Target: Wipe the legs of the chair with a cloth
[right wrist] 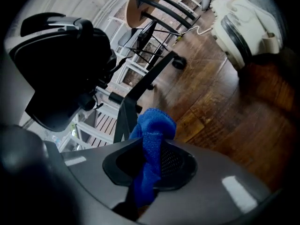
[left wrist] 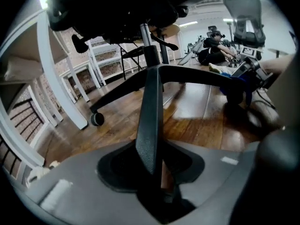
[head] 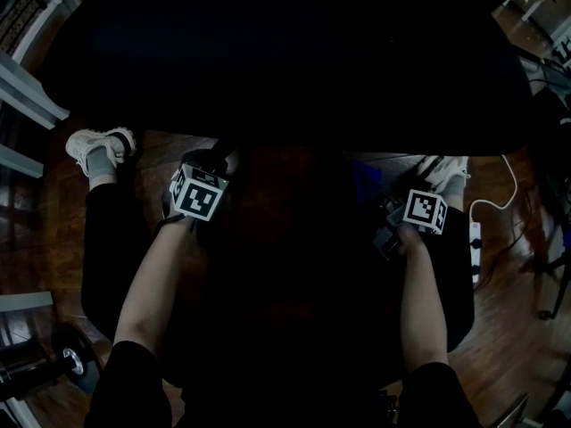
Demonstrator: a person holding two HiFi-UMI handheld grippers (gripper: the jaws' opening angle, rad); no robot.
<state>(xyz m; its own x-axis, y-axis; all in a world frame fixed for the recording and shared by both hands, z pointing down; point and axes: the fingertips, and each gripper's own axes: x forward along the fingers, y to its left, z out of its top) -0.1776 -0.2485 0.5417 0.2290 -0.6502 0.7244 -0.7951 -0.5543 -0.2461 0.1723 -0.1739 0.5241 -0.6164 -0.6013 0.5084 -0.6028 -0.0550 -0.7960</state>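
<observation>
Now your half-open left gripper (left wrist: 157, 175) straddles the black plastic chair leg (left wrist: 151, 102); your right gripper (right wrist: 149, 170) pinches the blue fuzzy cloth (right wrist: 154, 128), with a white sneaker (right wrist: 243, 18) ahead.

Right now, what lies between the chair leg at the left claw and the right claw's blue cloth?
Bare wooden floor, as the left gripper view shows; the blue cloth is by a neighbouring leg.

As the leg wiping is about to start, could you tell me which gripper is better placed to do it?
Right. The right gripper is shut on the blue cloth, while the left gripper only straddles a chair leg and carries no cloth.
</observation>
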